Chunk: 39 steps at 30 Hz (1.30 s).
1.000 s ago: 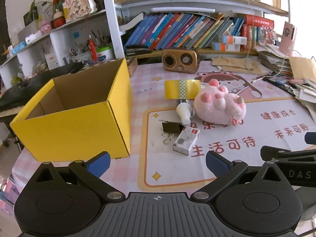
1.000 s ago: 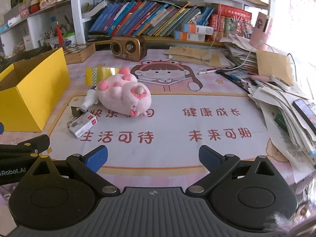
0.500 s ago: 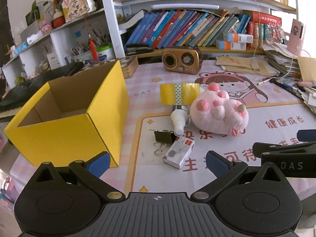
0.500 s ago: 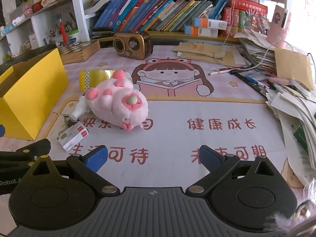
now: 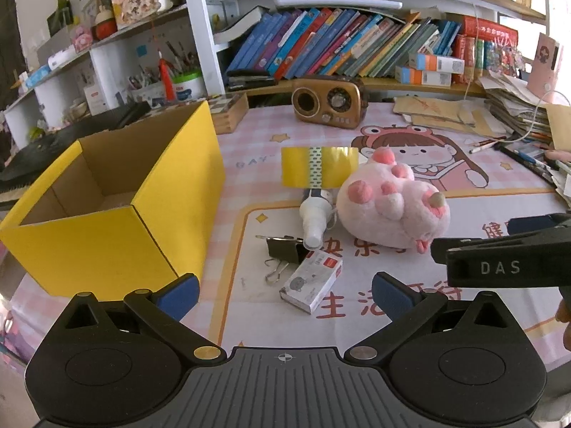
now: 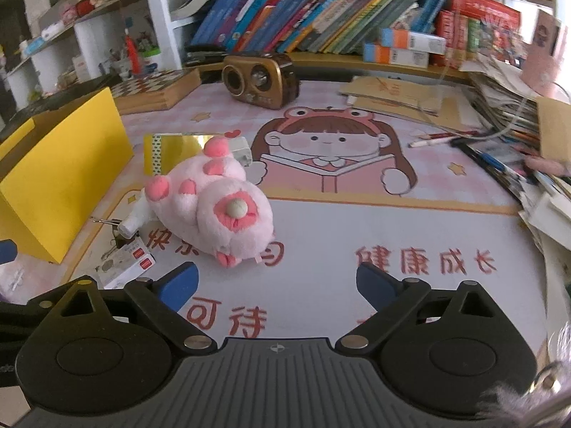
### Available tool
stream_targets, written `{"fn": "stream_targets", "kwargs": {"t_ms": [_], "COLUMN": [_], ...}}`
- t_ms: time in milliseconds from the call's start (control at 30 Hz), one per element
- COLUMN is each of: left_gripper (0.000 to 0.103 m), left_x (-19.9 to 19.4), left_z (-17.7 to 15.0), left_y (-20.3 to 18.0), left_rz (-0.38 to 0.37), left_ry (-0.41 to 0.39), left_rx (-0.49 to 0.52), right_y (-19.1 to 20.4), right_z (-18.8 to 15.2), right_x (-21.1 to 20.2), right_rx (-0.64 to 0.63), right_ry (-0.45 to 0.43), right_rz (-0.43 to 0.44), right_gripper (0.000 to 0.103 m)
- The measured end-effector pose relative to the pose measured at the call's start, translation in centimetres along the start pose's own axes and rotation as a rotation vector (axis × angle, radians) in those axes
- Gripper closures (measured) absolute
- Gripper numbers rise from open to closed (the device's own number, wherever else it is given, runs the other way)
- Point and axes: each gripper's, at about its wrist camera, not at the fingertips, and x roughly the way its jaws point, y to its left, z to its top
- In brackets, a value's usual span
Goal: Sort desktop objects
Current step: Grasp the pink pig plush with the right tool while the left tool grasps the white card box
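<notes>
Both closer to the clutter than a second ago: left gripper (image 5: 285, 290) and right gripper (image 6: 276, 280) spread wide, holding nothing. Plush toy (image 6: 210, 207) now just ahead of the right one, small box (image 5: 311, 280), binder clip (image 5: 283, 249) and bottle (image 5: 314, 219) left of it. Yellow box (image 5: 107, 207) empty at far left; sorting apparently only beginning.

A: What was the room like?

B: Pretty cluttered study corner. The desk (image 5: 249, 135) had a pink checked mat (image 6: 321, 235) with a cartoon girl on it. Behind it stood white shelves (image 5: 200, 35) packed with leaning books (image 5: 321, 46), pens and knick-knacks.

A: Light?

B: Bright daylight came from the right, washing out a paper pile (image 6: 506, 96) there. A wall (image 5: 32, 3) at the far left was plain white.
</notes>
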Motion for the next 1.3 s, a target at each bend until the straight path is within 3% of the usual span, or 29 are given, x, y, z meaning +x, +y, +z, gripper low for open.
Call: {"fn": "stream_targets", "kwargs": {"t_ms": [267, 367, 533, 633, 800, 1100, 1200, 1267, 1300], "left_gripper": [0.0, 0.0, 0.001, 0.013, 0.044, 0.06, 0.069, 0.075, 0.075], "left_x": [1.3, 2.4, 3.7, 4.4, 5.8, 6.6, 6.7, 6.5, 6.4], "left_z": [0.4, 0.4, 0.1, 0.1, 0.4, 0.4, 0.6, 0.7, 0.7], "left_y": [-0.5, -1.2, -1.6, -1.6, -1.5, -1.0, -1.2, -1.1, -1.0], "left_rz": [0.003, 0.039, -0.03, -0.048, -0.056, -0.073, -0.095, -0.131, -0.147], "left_ry": [0.03, 0.072, 0.106, 0.109, 0.125, 0.122, 0.117, 0.123, 0.13], "left_rx": [0.008, 0.051, 0.051, 0.017, -0.044, -0.086, -0.066, -0.063, -0.074], "right_y": [0.7, 1.1, 1.7, 2.1, 2.5, 3.0, 3.2, 3.3, 3.4], "right_z": [2.1, 2.9, 4.3, 4.8, 5.2, 5.3, 5.3, 5.2, 5.0], "right_x": [2.2, 3.5, 5.2, 5.5, 5.8, 6.3, 6.6, 6.7, 6.7], "right_rx": [-0.093, -0.13, -0.199, -0.239, -0.283, -0.317, -0.326, -0.34, -0.35], "right_ry": [-0.002, 0.011, 0.027, 0.012, 0.007, 0.013, 0.021, 0.033, 0.038], "right_rz": [0.085, 0.135, 0.185, 0.198, 0.203, 0.213, 0.225, 0.238, 0.245], "right_gripper": [0.007, 0.007, 0.007, 0.007, 0.007, 0.007, 0.016, 0.037, 0.038]}}
